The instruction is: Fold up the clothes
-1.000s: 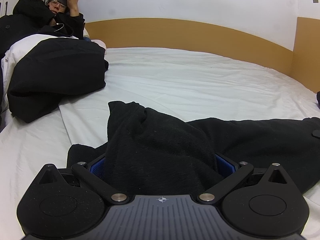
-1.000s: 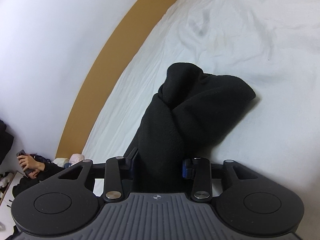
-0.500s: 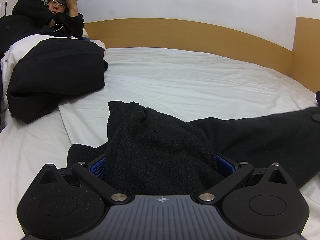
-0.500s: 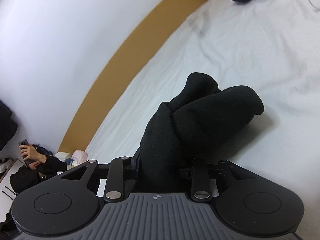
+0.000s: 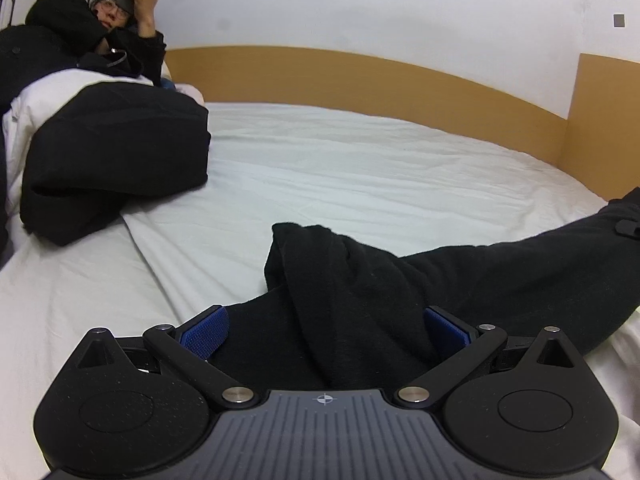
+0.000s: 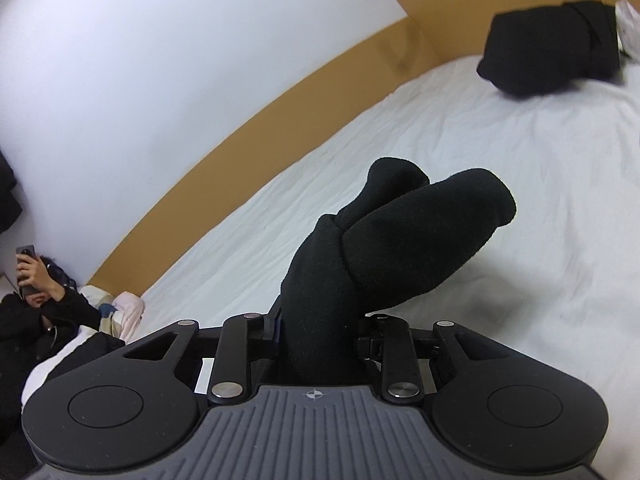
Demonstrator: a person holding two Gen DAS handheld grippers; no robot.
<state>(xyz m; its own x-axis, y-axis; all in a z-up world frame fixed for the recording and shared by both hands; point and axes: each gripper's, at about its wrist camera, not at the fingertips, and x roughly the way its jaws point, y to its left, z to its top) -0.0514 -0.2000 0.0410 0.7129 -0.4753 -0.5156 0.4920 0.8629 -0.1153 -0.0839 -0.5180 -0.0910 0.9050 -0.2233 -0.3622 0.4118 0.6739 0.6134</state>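
Observation:
A black fleece garment (image 5: 360, 300) lies bunched on the white bed sheet (image 5: 360, 168). My left gripper (image 5: 324, 320) has its blue pads (image 5: 204, 336) set wide, and the bunched cloth fills the gap between them. From there the garment stretches up and to the right (image 5: 540, 264), off the sheet. In the right wrist view my right gripper (image 6: 320, 320) is shut on another thick roll of the same garment (image 6: 400, 240). That roll sticks out past the fingers above the bed and hides the fingertips.
A person (image 5: 120, 20) lies at the left end of the bed holding a phone, beside a black coat (image 5: 116, 152) on a white duvet. A wooden headboard (image 5: 360, 76) runs along the far side. Folded black clothes (image 6: 548, 56) sit at the far right corner.
The right gripper's jaws narrowed onto the cloth, and it rolled and rose with the cloth. In the left view the garment's right stretch lifted and its raised fold shifted right.

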